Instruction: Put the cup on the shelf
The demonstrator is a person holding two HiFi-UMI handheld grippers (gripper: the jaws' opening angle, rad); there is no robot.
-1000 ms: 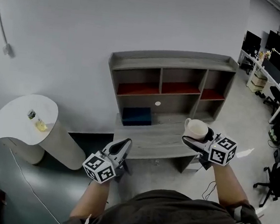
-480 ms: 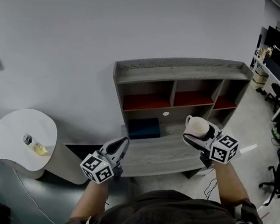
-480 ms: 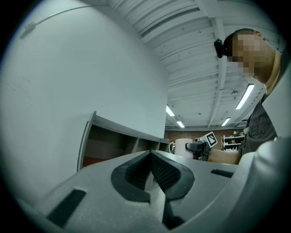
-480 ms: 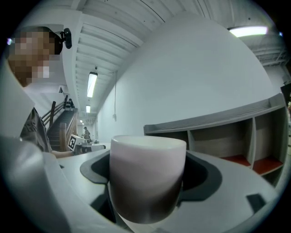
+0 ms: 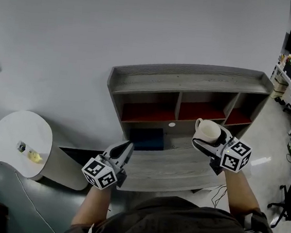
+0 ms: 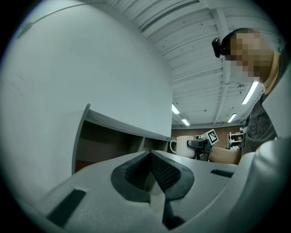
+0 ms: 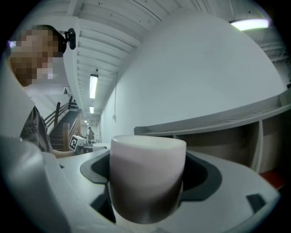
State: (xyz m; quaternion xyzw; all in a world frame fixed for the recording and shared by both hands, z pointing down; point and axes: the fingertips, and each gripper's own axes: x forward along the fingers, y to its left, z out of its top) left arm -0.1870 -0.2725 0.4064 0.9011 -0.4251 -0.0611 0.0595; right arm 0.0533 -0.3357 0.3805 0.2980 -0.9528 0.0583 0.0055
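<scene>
Cup (image 5: 207,130) looks like glazed white ceramic. I judge it stiff, fairly weighty for its bulk, slick on the outside, and likely to chip if it is knocked against a board or let fall. The sound place to hold it is across the round body, low on the wall, with the handle (image 5: 197,125) left free. That is how it is carried now.

Nearest the person, at 7 o'clock in the head view, the left gripper (image 5: 125,148) hovers with its fingers (image 6: 160,169) pressed together and nothing between them. It touches nothing.

At 3 o'clock the right gripper (image 5: 208,138) has its fingers (image 7: 202,175) spread wide around the cup, pads bearing on opposite sides of the body. In the right gripper view the cup (image 7: 148,177) sits upright, deep between the pads, mouth up. The handle points towards 9 o'clock in the head view, clear of both pads. The cup is in the air, not resting on any surface.

Beyond both grippers stands the shelf (image 5: 190,82), grey with dark compartments over red boards. Its lower ledge (image 5: 171,165) lies below and beside the cup, and a blue box (image 5: 146,138) sits at the back of it. A round table (image 5: 4,135) stands well apart at 9 o'clock
</scene>
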